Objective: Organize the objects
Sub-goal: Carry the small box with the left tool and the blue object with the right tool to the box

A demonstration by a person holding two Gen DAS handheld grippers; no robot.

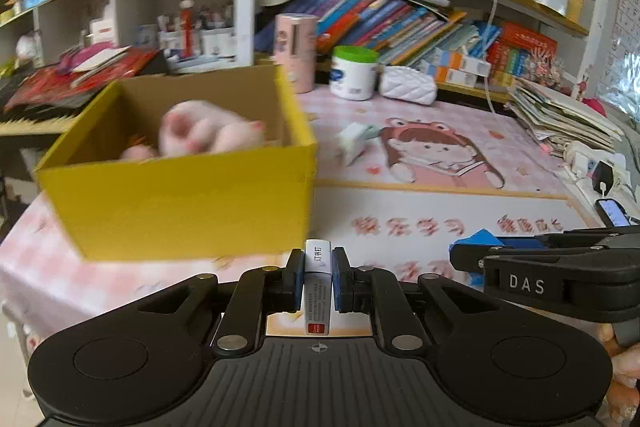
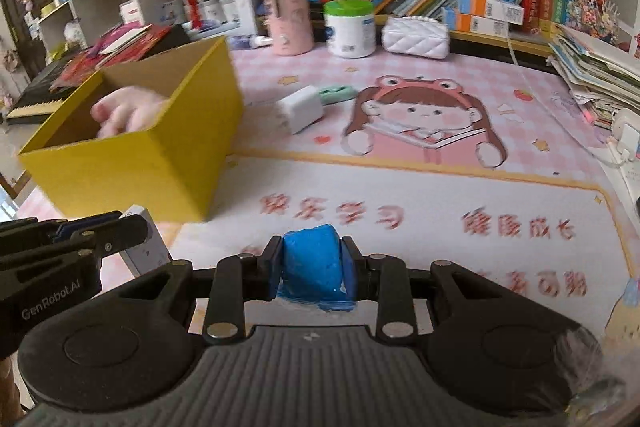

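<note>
My left gripper (image 1: 318,269) clamps a small white box (image 1: 317,291) and my right gripper (image 2: 310,263) a blue roll (image 2: 312,265), both carried toward the yellow box (image 1: 192,203) for sorting.

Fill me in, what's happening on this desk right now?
A person is tidying a desk with two handheld grippers. The left gripper is shut on a small white box; the right gripper is shut on a blue roll of tape. Both are near an open yellow box with a pink soft toy inside. A white charger lies on the pink mat.
</note>
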